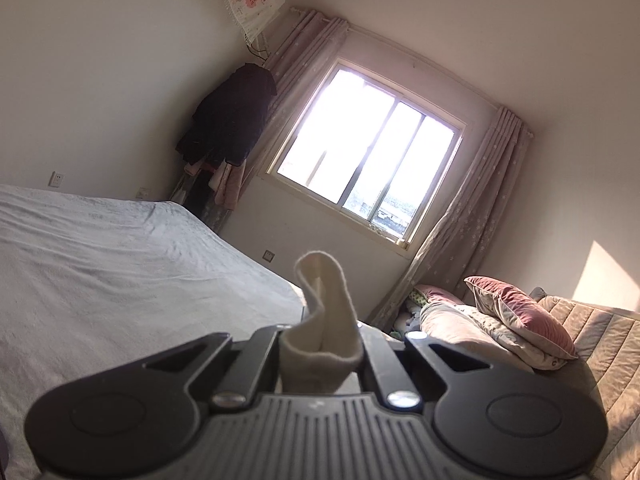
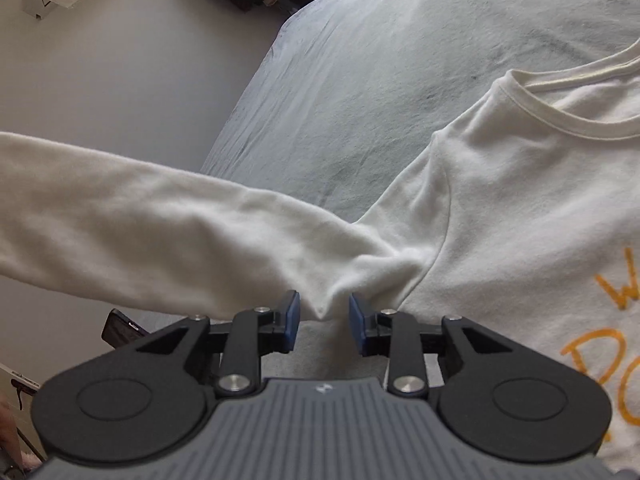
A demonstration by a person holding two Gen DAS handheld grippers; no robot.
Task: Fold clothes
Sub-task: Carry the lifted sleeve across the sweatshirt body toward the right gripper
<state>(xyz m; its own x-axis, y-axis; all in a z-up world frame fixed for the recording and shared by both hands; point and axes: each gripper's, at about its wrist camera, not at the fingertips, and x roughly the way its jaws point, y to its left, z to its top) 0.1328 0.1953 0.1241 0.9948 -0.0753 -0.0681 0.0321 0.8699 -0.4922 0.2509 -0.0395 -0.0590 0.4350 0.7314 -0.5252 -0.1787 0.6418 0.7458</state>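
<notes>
Left tool (image 1: 320, 344) clenched on cream cuff (image 1: 324, 320), raised over bed (image 1: 120, 260). Right tool (image 2: 324, 316) released, pads apart around armpit fold of sweatshirt (image 2: 500, 208) lying on bed (image 2: 380, 60), sleeve (image 2: 140, 220) stretched out.

Soft fleecy cream sweatshirt (image 2: 500, 208) on a matt, wrinkled grey bedsheet (image 2: 400, 60).

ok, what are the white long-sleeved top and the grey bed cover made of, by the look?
White long-sleeved top: looks like a soft cotton-type knit, matte and slightly fuzzy, with a ribbed neckline and printed orange lettering. Grey bed cover: seems a thin woven sheet, matte, with fine creases. The fibre itself cannot be told for either.
</notes>
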